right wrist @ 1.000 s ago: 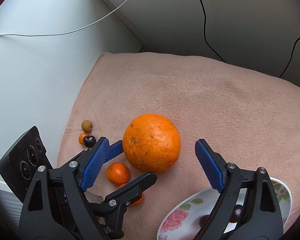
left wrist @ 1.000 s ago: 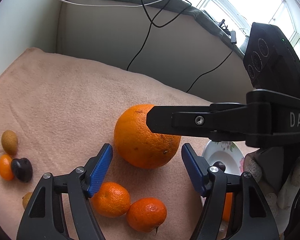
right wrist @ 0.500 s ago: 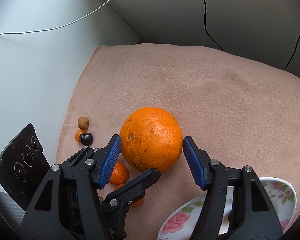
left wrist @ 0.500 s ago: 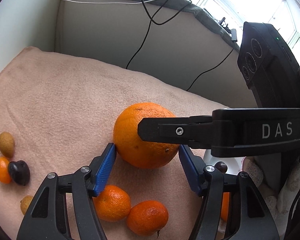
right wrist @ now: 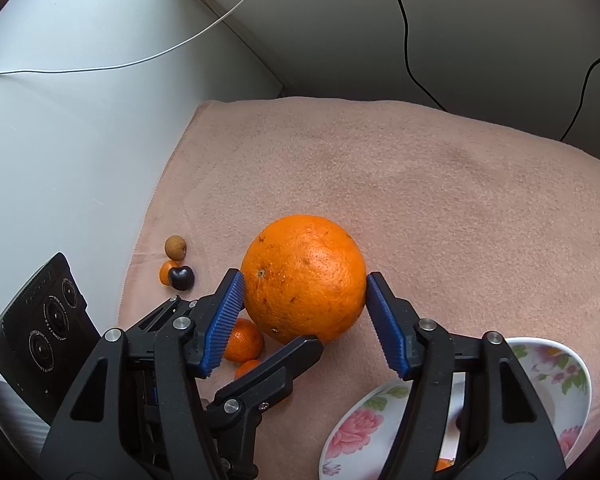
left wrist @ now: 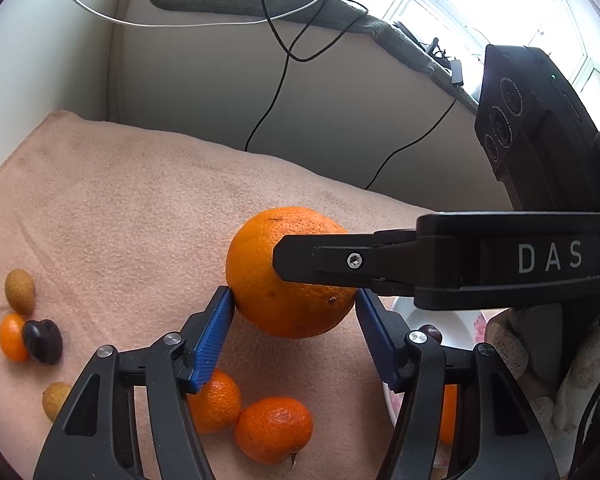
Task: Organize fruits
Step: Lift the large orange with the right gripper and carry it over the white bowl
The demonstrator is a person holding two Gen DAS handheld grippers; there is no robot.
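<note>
On pink cloth: orange round, no long axis, stem scar left.

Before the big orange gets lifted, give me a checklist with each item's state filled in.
1. Right gripper jaws, which have just been closing, against the big orange on both sides: ok.
2. Left gripper jaws, also just closing, touching it too: ok.
3. Orange clear of the two mandarins: ok.
4. Floral plate within view, close to the right: ok.
5. Free room on the plate: cannot tell, it is mostly hidden.
6. Orange off the pink cloth: not ok.
</note>
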